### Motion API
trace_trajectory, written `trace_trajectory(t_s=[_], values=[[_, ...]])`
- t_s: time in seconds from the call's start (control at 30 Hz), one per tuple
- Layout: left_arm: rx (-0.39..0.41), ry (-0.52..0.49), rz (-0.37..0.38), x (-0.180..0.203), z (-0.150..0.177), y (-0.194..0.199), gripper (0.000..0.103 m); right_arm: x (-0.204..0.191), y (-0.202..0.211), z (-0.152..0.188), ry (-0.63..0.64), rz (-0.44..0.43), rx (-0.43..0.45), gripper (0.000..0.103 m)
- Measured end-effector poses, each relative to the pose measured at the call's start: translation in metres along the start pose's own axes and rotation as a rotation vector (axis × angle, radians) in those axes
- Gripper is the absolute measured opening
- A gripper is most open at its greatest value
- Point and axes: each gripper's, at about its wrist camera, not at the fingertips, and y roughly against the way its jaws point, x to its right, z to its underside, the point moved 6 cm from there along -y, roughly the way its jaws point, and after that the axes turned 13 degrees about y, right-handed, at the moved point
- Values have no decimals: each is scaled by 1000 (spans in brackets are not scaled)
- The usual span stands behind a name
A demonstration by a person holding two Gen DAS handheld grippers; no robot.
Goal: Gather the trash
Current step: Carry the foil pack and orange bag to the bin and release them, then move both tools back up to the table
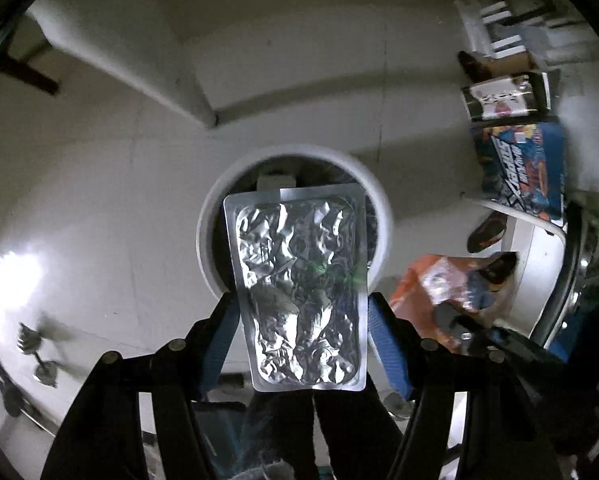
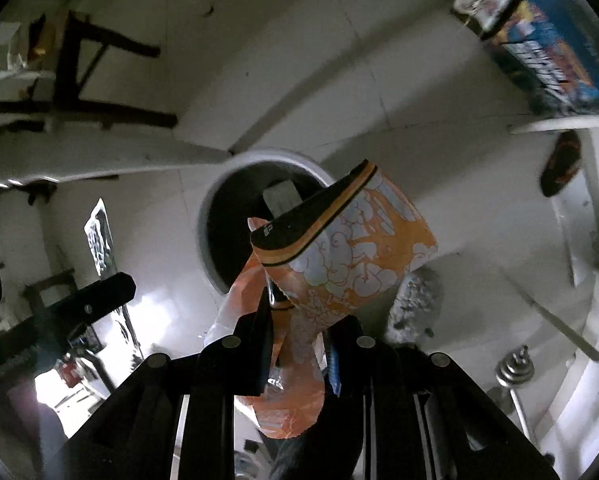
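Observation:
A crumpled silver foil packet sits between the blue pads of my left gripper, directly above the white round trash bin on the floor. The fingers stand wide at the packet's side edges; I cannot tell whether they clamp it. My right gripper is shut on an orange popcorn bag with a black top band, held over the same bin. The orange bag also shows in the left wrist view.
A blue comic-print box and a smaller printed box lie at the right, with shoes nearby. Dumbbells rest on the floor at left. A dark wooden chair frame stands behind the bin. Something white lies inside the bin.

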Motion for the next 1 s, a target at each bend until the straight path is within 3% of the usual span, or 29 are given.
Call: trace_trajectory(t_s=[0.07,0.1,0.13,0.17,0.23,0.37,0.43,0.5,0.73,1.0], values=[[-25,14,3,-9,0,-17,72,-1,-36,-1,24,-6,-35,24],[-34,24,6,-14,0,-21,87,-1,-55,-2,28,-9,-54,25],[-36,32,6,-20,-1,-24,93,0,-67,-4,33,-12,-68,27],[-31,34,-4,-25,0,-24,93,1,-80,-4,42,-11,-81,30],[-18,43,-32,-36,1,-26,94,3,-96,-6,50,-12,-83,54],[72,35,-124,-45,7,-13,95,4,-105,-4,53,-2,-71,82],[123,16,-178,-53,11,-5,95,1,-99,0,81,32,-68,101],[156,0,-217,-54,17,3,95,5,-94,-4,106,71,-62,103],[200,-10,-221,-64,34,37,95,-2,-53,11,177,205,-32,103],[239,-24,-225,-55,58,76,95,-18,7,24,163,251,17,102]])
